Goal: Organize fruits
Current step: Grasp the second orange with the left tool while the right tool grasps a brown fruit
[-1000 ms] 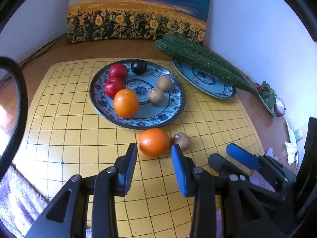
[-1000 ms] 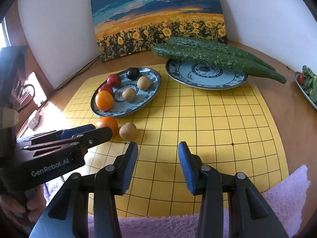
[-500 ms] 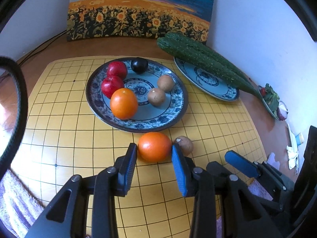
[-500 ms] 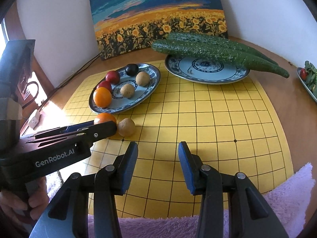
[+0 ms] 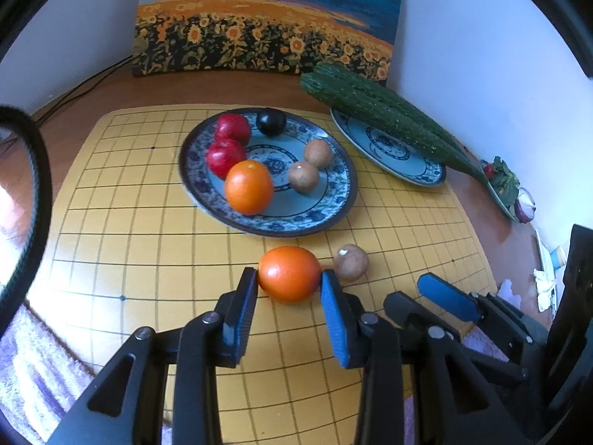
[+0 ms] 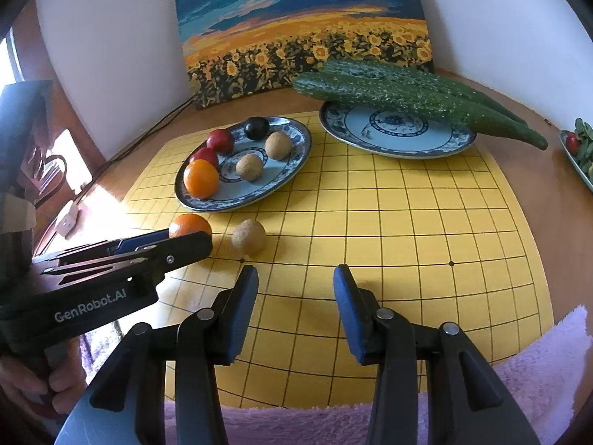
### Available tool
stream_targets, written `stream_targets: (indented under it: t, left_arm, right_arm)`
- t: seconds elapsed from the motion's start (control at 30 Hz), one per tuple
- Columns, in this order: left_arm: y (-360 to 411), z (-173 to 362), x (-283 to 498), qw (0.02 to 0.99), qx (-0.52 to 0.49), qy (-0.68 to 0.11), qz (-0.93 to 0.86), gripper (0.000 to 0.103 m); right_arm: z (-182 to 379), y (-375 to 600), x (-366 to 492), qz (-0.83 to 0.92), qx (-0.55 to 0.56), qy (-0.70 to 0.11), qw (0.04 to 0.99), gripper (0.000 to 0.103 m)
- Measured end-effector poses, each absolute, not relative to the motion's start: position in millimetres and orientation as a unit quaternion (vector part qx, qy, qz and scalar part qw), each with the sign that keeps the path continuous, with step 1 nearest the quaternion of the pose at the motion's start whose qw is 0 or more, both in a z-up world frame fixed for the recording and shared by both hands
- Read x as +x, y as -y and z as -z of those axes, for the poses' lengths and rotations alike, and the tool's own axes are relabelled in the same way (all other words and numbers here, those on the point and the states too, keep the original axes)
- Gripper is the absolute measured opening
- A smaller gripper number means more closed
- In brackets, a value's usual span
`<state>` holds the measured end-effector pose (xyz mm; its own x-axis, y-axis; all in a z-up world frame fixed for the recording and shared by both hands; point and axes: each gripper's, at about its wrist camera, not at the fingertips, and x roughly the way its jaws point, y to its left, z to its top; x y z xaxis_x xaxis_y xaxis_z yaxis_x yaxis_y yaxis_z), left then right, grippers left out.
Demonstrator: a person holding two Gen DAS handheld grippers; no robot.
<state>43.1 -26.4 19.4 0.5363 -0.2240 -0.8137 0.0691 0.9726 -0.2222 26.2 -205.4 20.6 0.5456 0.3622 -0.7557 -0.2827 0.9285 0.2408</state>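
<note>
A loose orange point(image 5: 289, 273) lies on the yellow grid mat point(image 5: 129, 230) just in front of the fruit plate point(image 5: 341, 185). My left gripper point(image 5: 289, 282) is open with its fingertips on either side of this orange; it also shows in the right wrist view point(image 6: 185, 237). A brown kiwi point(image 5: 350, 261) lies right of the orange, also seen in the right wrist view point(image 6: 248, 236). The plate holds another orange point(image 5: 249, 187), two red fruits, a dark plum and two kiwis. My right gripper point(image 6: 295, 278) is open and empty over the mat, right of the kiwi.
A second blue plate point(image 6: 396, 134) carries two long cucumbers point(image 6: 407, 92) at the back right. A sunflower painting point(image 6: 304, 29) leans on the wall. A dish of greens point(image 6: 582, 152) sits far right. A purple towel point(image 6: 519, 389) lies at the front edge.
My left gripper has moved forward so its fingertips now flank the loose orange. My right gripper has shifted slightly forward and stays open.
</note>
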Motion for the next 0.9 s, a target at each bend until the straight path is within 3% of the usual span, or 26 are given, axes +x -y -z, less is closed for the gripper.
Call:
stream_targets:
  t: [0.73,0.9]
  left_arm:
    - [-7,-25,29,0.879,-0.090,-0.464,0.057,0.036]
    - [-11,-25,27,0.879,-0.094,-0.465,0.056,0.036]
  right_arm:
    - [-21,174,37,-0.206,0.024,-0.438,0.875,0.043]
    - [-20,168,39,-0.208,0.018,-0.437,0.875,0.039]
